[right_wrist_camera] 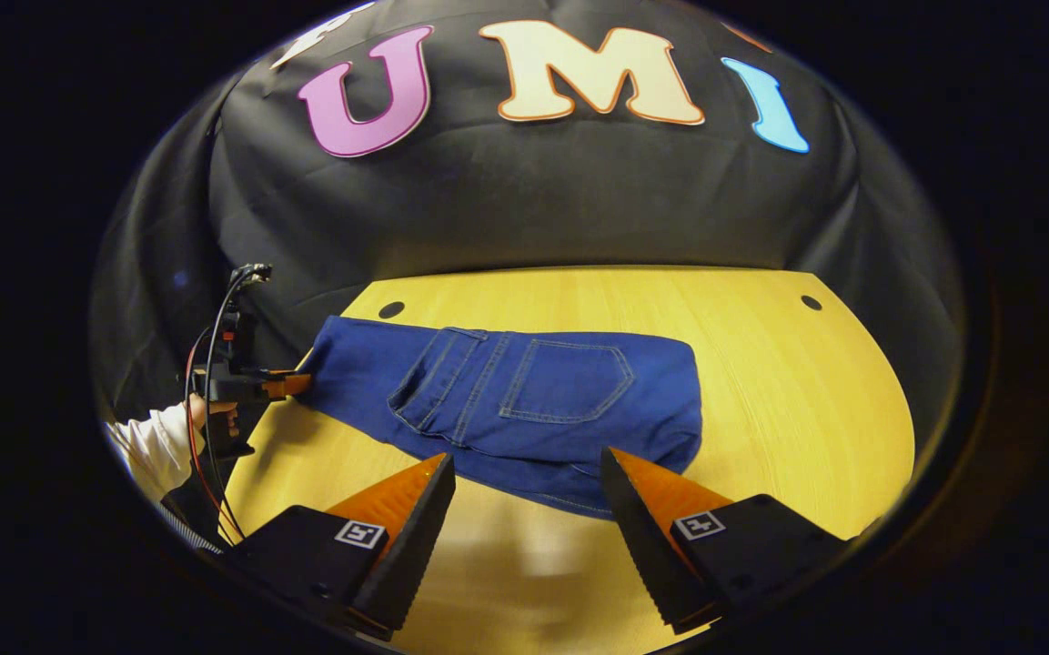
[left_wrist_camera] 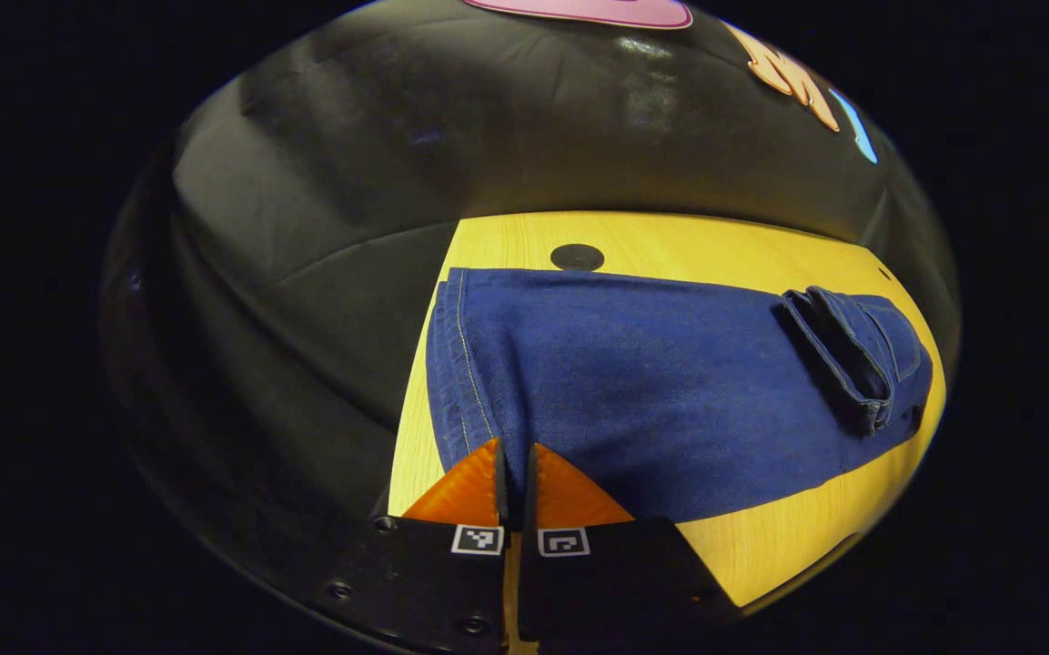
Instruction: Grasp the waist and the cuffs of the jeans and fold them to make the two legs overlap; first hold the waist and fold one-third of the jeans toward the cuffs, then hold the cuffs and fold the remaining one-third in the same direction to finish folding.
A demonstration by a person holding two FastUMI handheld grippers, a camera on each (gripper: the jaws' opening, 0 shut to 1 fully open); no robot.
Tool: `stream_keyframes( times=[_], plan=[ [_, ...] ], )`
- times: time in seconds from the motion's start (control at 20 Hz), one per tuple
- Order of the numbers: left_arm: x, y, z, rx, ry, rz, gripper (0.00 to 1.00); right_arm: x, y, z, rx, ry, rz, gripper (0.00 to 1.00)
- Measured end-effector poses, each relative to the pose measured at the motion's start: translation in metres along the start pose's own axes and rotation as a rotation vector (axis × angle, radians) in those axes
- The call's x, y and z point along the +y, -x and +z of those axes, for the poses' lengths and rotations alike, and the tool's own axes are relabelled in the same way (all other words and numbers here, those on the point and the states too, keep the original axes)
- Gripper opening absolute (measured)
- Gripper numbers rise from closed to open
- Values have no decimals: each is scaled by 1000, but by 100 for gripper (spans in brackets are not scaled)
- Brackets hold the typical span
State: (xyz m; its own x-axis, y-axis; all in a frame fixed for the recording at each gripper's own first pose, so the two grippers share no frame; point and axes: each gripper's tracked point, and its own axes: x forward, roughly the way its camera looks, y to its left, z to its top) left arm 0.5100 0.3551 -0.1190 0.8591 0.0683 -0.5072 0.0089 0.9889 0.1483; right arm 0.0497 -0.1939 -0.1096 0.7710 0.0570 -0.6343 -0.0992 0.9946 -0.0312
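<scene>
Evidently, the jeans [right_wrist_camera: 524,400] lay on the wooden table [right_wrist_camera: 788,391] with the legs overlapped and the waist third already folded toward the cuffs, so that the back pocket [right_wrist_camera: 569,387] faced upward. In the left gripper view the left gripper [left_wrist_camera: 513,473] had its two fingers drawn together on the near corner of the cuff end [left_wrist_camera: 469,382], with a thin layer of denim pinched between them; in the right gripper view that same gripper appeared far to the left, held by a hand [right_wrist_camera: 215,420] in a pale sleeve [right_wrist_camera: 151,446]. The right gripper [right_wrist_camera: 529,491] hovered with its fingers spread wide, just short of the near edge of the folded bundle and apparently touching nothing.

Risk, as judged: with a single corner held, lifting the cuffs might drag the cloth askew, letting the far corner lag and the legs slide apart. The heavy folded waist section could also shift or unroll if the pull ran along the table rather than upward. A late or shallow grasp by the right gripper might catch one layer only.

Materials: the denim was dark blue, thick and matte, with pale contrast stitching along the seams and the hem. The tabletop was smooth, light-grained wood carrying small dark round inserts [right_wrist_camera: 391,309].
</scene>
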Motion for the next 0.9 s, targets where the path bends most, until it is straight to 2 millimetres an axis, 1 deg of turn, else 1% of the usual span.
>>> stream_keyframes(
  times=[0.05,0.1,0.15,0.25,0.3,0.4,0.55,0.6,0.65,0.7,0.75,0.8,0.85,0.9],
  plan=[
    [0,0,2,-10,15,4,0,-5,3,-2,1,-7,-9,99],
    [-1,-1,3,-27,35,4,0,-10,4,-3,1,-10,-19,94],
    [-2,-3,5,-33,52,2,0,-15,7,-4,3,-11,-28,99],
    [-2,2,8,-36,63,2,0,-25,10,-6,1,-15,-44,99],
    [-4,4,15,-53,67,1,0,-29,12,-7,0,-20,-47,99],
    [-10,17,33,-108,85,-12,0,-36,14,-6,-6,-31,-51,99],
    [-25,38,73,-185,121,-59,0,-47,20,-6,-13,-33,-51,99],
    [-37,46,88,-212,131,-82,0,-52,22,-6,-16,-30,-51,94],
    [-54,53,103,-239,132,-102,0,-58,24,-7,-17,-29,-52,99],
    [-72,62,116,-265,117,-121,0,-65,27,-8,-19,-29,-54,99],
    [-90,72,130,-291,96,-141,0,-71,30,-8,-22,-32,-53,94],
    [-109,83,142,-315,77,-164,0,-77,32,-9,-24,-36,-53,99],
    [-129,92,153,-331,64,-185,0,-85,35,-9,-26,-38,-54,94],
    [-147,98,163,-350,55,-212,0,-93,38,-11,-25,-40,-57,94]
  ],
)
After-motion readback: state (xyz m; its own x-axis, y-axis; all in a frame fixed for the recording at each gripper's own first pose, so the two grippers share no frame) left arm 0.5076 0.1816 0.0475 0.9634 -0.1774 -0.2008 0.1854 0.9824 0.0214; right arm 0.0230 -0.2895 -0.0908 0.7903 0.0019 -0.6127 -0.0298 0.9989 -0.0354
